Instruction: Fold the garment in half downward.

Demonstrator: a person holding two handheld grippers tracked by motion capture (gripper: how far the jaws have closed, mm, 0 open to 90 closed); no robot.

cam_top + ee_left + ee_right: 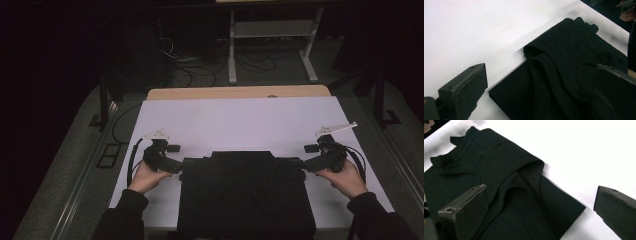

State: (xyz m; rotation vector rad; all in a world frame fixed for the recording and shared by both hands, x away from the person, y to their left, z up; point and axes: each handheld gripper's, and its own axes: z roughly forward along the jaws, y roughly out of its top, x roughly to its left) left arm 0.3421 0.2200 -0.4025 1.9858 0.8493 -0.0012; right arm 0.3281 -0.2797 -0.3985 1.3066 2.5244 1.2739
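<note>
Black folded T-shirt (246,192) at 6 o'clock on white table cover (240,120), reaching near edge. Left gripper (181,166) at shirt's 9 o'clock corner, jaws apart. Right gripper (303,166) at 3 o'clock corner, jaws apart. Wooden table edge (239,92) at 12 o'clock.

The black garment (245,192) is cloth, a soft matt knit with stitched seams and ribbed-looking edging at its folded upper part, clear in both gripper views. Under the garment lies a white sheet (240,122), smooth and matt, perhaps paper or thin board; the dim high view leaves that open. Beyond the garment's far edge a strip of pale wood tabletop (235,92) shows, smooth and lightly satin. The gripper pads (464,96) beside the garment look like dull, slightly rough black foam or rubber.
</note>
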